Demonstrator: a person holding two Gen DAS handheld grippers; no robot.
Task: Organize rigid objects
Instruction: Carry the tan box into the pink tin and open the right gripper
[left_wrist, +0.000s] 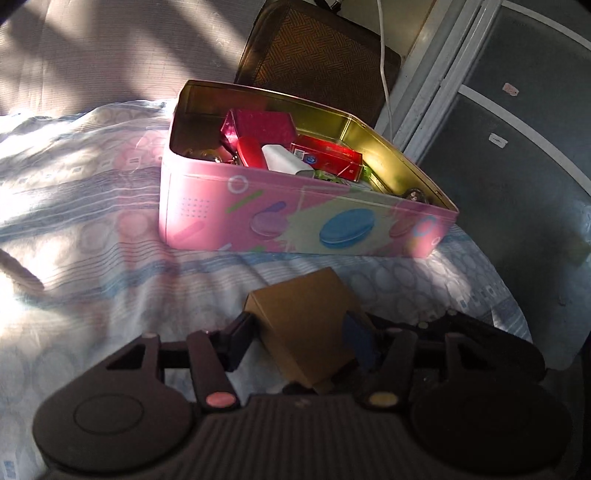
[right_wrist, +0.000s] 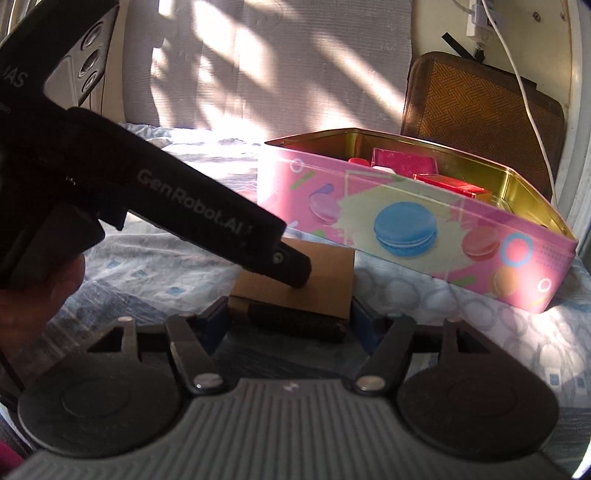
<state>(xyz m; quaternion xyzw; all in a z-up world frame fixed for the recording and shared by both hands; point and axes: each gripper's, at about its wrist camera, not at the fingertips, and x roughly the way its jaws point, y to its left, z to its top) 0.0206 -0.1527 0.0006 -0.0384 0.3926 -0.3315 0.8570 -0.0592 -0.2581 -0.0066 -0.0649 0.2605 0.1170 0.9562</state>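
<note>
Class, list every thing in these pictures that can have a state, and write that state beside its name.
Pink tin: open, no lid on it, partly filled, standing on the bedsheet.
Cardboard box: closed, tilted, held between both tools.
Left tool: shut on the cardboard box.
Right tool: shut on the cardboard box.
Red carton: closed, lying inside the pink tin.

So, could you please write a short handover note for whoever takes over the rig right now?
Left hand-held gripper: shut on the brown cardboard box, pads on its two sides.
Right hand-held gripper: jaws straddle the same box; contact unclear.
The box rests on the bedsheet, in front of the pink macaron tin.
Done: the tin, open, already holds red boxes and a white item.
Left: lift the cardboard box into the tin.
</note>
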